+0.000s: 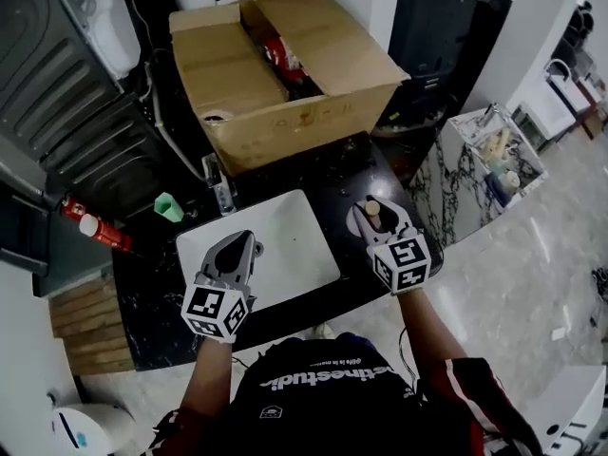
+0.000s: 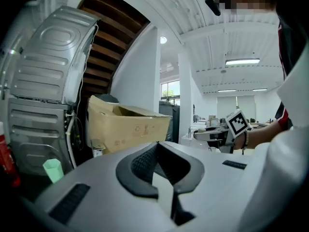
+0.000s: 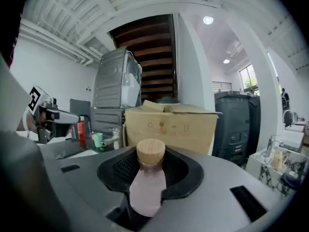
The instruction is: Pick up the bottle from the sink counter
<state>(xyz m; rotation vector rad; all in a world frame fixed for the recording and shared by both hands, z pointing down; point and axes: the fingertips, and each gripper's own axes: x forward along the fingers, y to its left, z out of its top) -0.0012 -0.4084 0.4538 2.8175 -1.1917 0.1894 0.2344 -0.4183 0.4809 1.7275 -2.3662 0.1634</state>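
A small pinkish bottle point(image 3: 146, 182) with a round wooden cap point(image 1: 372, 208) stands upright between the jaws of my right gripper point(image 1: 378, 218), which is shut on it. The bottle hangs a little above the black sink counter point(image 1: 332, 174), to the right of the white basin point(image 1: 294, 245). My left gripper point(image 1: 237, 247) hovers over the basin's left part with its jaw tips together and nothing between them. In the left gripper view the left gripper point(image 2: 158, 146) points toward the cardboard box point(image 2: 125, 127), and the right gripper point(image 2: 227, 129) shows off to the right.
A big open cardboard box point(image 1: 285, 74) fills the back of the counter. A chrome faucet point(image 1: 218, 183), a green cup point(image 1: 168, 207) and a red bottle point(image 1: 95, 226) sit left of the basin. A marble-topped stand with a tray point(image 1: 494, 155) is at the right.
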